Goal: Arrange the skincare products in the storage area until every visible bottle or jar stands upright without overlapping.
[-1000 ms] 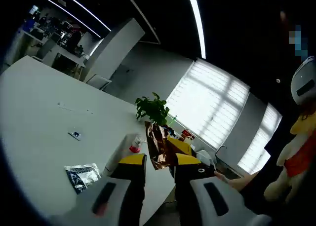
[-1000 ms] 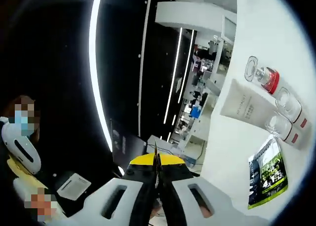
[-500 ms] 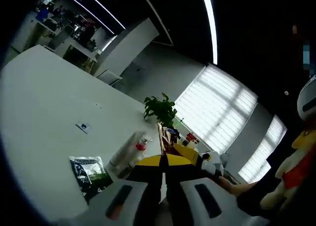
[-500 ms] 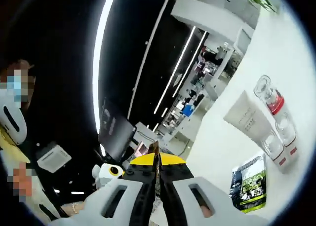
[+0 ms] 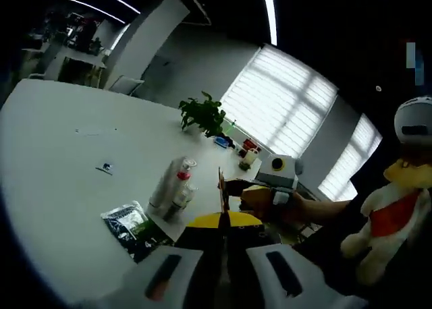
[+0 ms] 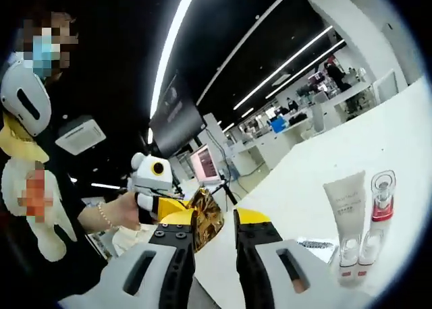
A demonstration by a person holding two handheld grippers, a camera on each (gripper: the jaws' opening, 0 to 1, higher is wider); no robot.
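Left gripper point(image 5: 223, 222): raised above the white table point(image 5: 54, 160); yellow-tipped jaws pressed together on the edge of a thin bronze foil sachet point(image 5: 221, 187), which stands up edge-on between them.

Right gripper point(image 6: 214, 221): held near the table's edge; jaws parted, a clear gap between the yellow tips. In the left gripper view it comes in from the right, gripped by a hand point(image 5: 297, 206) with the forearm reaching back toward a plush toy point(image 5: 385, 208).

Foil sachet, right gripper view point(image 6: 206, 214): crinkled gold-brown, held up by the left gripper, which a hand point(image 6: 125, 211) with a bead bracelet grips.

Skincare products, lying flat on the table: white tube point(image 6: 345, 202), faint print unreadable; clear bottle with a red band point(image 6: 382, 200) just beside it; two small clear bottles with red-marked ends point(image 6: 354, 258) below these. The same group point(image 5: 172, 187) lies beyond the left gripper.

Printed packet point(image 5: 128, 222): dark with green, flat on the table near the group; text illegible.

Potted plant point(image 5: 202, 115): at the table's far end, by the blinds.
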